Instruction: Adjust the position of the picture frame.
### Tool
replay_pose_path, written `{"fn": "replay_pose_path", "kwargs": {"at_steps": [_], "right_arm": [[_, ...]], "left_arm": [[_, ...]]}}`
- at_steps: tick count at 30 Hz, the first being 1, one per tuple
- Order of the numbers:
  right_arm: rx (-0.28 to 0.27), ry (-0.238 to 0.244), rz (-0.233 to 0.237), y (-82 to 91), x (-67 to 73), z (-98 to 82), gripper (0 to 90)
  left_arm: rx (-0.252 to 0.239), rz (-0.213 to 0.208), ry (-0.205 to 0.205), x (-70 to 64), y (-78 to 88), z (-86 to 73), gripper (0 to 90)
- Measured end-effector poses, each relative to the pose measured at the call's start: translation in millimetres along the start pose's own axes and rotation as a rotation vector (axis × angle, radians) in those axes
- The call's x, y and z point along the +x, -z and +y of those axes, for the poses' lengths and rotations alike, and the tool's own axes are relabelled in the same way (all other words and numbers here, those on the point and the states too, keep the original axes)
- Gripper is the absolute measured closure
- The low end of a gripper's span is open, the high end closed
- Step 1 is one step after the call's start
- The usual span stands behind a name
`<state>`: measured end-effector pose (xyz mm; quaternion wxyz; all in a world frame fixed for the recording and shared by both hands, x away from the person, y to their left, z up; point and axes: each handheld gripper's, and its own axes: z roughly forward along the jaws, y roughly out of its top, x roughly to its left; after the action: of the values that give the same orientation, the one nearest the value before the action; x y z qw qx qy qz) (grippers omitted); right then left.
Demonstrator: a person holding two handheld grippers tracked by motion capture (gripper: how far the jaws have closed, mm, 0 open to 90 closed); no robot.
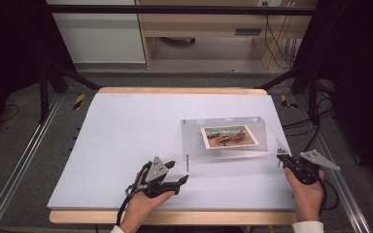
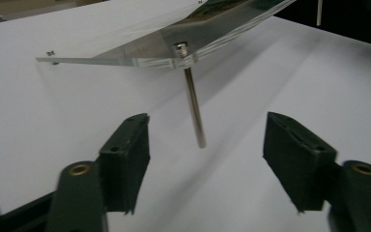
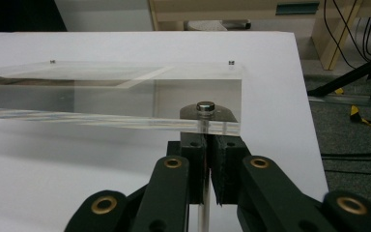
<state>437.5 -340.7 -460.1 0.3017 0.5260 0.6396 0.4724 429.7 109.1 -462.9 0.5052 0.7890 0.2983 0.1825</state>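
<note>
Black tongs [image 1: 177, 171], brass rivets, grey triangular plates, seemingly white cuffs [image 1: 307, 226]

table [image 1: 126, 213] | white sheet [image 1: 126, 136] (covering) | acrylic frame [image 1: 194, 141] on sheet

Beyond the white-covered wooden table [image 1: 126, 91], grey carpeted floor [image 1: 24, 121] spreads toward a pale wooden desk [image 1: 194, 24] at upper centre, black cables [image 1: 277, 39] hanging at upper right, black frame struts [image 1: 175, 9] around.

The clear acrylic frame [image 1: 223, 127] is glossy, with shiny metal pins [image 2: 194, 107] at its corners. It sits on a matt white sheet [image 1: 126, 141] over a pale wooden table [image 1: 175, 91]. Both grippers' jaws look like matt black plastic.
</note>
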Motion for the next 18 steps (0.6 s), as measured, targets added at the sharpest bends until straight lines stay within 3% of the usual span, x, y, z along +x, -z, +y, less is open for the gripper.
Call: {"fn": "replay_pose_path", "kwargs": {"at_steps": [1,2,4,5,6,8,12,13,14,18], "right_arm": [[0.001,-0.003,-0.001,1.4,1.8,0.4,85.0],[0.002,-0.003,0.0,3.0,3.8,0.9,85.1],[-0.001,-0.004,0.003,5.9,6.9,2.1,85.1],[-0.001,-0.004,0.003,5.9,6.9,2.1,85.1],[0.002,-0.005,0.003,7.0,8.5,2.7,85.1],[0.004,-0.003,-0.003,8.2,10.6,2.9,85.1],[0.01,-0.008,0.003,8.5,10.3,1.6,85.1],[0.01,-0.008,0.003,8.5,10.3,1.6,85.1],[0.016,-0.007,0.001,8.5,10.1,1.3,85.1],[0.016,-0.007,0.003,8.2,9.9,0.5,85.1]], "left_arm": [[0.0,0.0,0.0,0.0,0.0,0.0,35.9],[-0.008,0.028,0.031,-0.8,-7.3,1.9,38.6],[-0.025,0.036,0.081,1.4,-13.9,2.3,47.2],[-0.025,0.036,0.081,1.4,-13.9,2.3,49.8],[-0.029,0.043,0.106,3.0,-16.4,1.8,49.8],[-0.054,0.012,0.153,6.8,-19.7,1.2,58.8],[-0.089,0.0,0.173,10.5,-23.5,2.1,73.3],[-0.106,-0.005,0.173,11.2,-23.5,2.8,73.3],[-0.125,-0.008,0.178,11.7,-23.7,4.0,80.1],[-0.147,-0.017,0.225,13.4,-24.2,4.8,84.1]]}}
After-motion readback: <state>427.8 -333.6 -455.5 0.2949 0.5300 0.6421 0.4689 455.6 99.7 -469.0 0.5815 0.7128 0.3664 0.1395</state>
